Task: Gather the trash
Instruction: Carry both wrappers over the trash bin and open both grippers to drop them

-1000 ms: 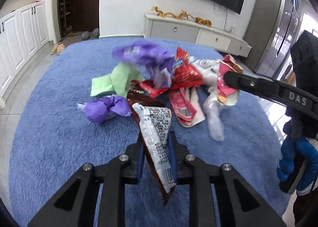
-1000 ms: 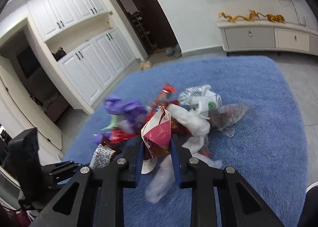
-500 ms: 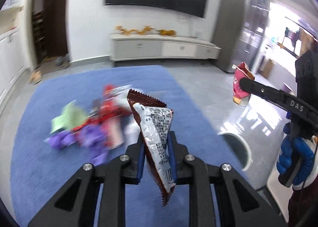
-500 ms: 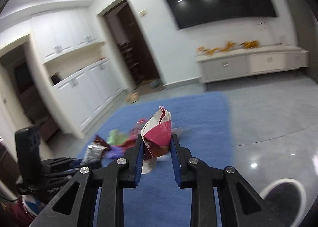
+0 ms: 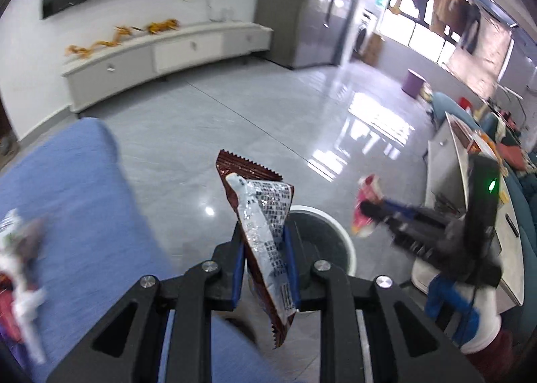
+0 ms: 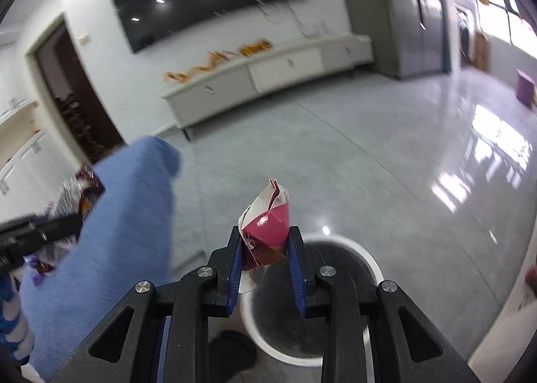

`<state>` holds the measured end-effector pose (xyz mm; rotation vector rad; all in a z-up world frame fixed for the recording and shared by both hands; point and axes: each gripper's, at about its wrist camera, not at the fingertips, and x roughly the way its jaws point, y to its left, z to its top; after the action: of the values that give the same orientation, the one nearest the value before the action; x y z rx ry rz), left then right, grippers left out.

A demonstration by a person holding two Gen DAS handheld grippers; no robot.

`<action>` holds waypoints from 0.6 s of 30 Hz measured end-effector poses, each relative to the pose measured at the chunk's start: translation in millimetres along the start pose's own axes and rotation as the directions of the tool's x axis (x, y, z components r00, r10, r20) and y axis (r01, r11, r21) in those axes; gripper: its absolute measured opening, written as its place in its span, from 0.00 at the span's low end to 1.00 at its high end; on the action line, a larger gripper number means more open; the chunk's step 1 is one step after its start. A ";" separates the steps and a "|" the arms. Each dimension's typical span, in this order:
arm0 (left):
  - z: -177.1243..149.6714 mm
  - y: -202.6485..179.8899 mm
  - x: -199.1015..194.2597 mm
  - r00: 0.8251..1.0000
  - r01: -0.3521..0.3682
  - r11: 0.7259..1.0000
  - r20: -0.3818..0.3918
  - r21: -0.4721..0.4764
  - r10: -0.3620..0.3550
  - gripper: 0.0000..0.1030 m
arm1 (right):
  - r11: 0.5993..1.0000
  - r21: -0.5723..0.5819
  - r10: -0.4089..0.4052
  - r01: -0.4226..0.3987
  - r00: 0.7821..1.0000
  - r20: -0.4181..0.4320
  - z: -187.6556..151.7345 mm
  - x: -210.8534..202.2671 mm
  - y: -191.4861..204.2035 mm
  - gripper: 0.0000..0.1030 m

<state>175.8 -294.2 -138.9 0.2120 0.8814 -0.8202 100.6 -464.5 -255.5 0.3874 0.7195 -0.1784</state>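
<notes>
My left gripper (image 5: 263, 242) holds a brown-and-silver snack wrapper (image 5: 261, 212) upright between its blue pads; its jaws are opening slightly, with the wrapper still between them. Just behind it on the floor stands a white-rimmed round bin (image 5: 345, 245). My right gripper (image 6: 265, 242) is shut on a crumpled red-and-white wrapper (image 6: 266, 225), right above the same bin (image 6: 372, 269). In the left wrist view the right gripper (image 5: 365, 212) comes in from the right, blurred, with the red wrapper (image 5: 367, 192) at its tip. More trash (image 5: 16, 265) lies on the blue rug (image 5: 67, 198) at the far left.
Glossy grey tiles surround the bin. A low white TV cabinet (image 5: 167, 47) runs along the far wall. A white table (image 5: 449, 161) stands close on the right. The rug's edge (image 6: 117, 215) is to the left of the bin, and a dark shoe (image 6: 231, 352) is beside it.
Both grippers swung right, away from the trash pile on the rug, carrying their wrappers to the bin, which has come into view beneath them.
</notes>
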 end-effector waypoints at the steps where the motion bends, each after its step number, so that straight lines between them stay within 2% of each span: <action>1: 0.9 -3.4 8.4 1.000 0.011 1.000 -0.009 0.001 -0.011 0.22 | 1.000 0.012 -0.006 0.007 1.000 -0.012 -2.0 3.8 -6.5 0.26; 4: 9.0 -13.2 40.4 0.997 0.064 0.998 -0.050 -0.015 -0.065 0.25 | 0.998 0.058 -0.018 0.021 0.999 -0.047 -13.8 18.1 -35.9 0.28; 5: 11.6 -14.3 50.9 0.994 0.087 0.996 -0.061 -0.034 -0.089 0.34 | 0.997 0.068 -0.027 0.031 0.998 -0.059 -17.5 22.0 -42.2 0.29; 6: 13.0 -15.3 58.5 0.992 0.105 0.993 -0.067 -0.048 -0.108 0.39 | 0.996 0.073 -0.041 0.046 0.997 -0.071 -20.4 26.8 -47.7 0.32; 7: 15.1 -16.2 65.1 0.990 0.121 0.991 -0.070 -0.056 -0.125 0.40 | 0.996 0.077 -0.048 0.054 0.996 -0.076 -20.2 26.8 -48.7 0.37; 10: 19.1 -19.6 76.2 0.982 0.164 0.984 -0.080 -0.068 -0.169 0.48 | 0.993 0.098 -0.061 0.069 0.995 -0.078 -21.8 25.0 -61.7 0.42; 11: 21.0 -21.2 76.2 0.981 0.175 0.982 -0.075 -0.074 -0.181 0.52 | 0.992 0.101 -0.068 0.075 0.995 -0.077 -21.0 23.0 -62.7 0.42; 14: 24.0 -20.8 72.9 0.979 0.188 0.978 -0.060 -0.084 -0.194 0.52 | 0.991 0.104 -0.082 0.089 0.995 -0.064 -18.6 13.9 -63.0 0.42; 18: 24.5 -15.7 43.3 0.988 0.157 0.985 -0.001 -0.073 -0.157 0.52 | 0.991 0.101 -0.086 0.088 0.996 -0.023 -8.2 -4.7 -54.2 0.42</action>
<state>195.0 -340.4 -153.6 0.0821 0.9408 -0.9325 76.5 -510.7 -273.3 0.4557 0.7485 -0.2955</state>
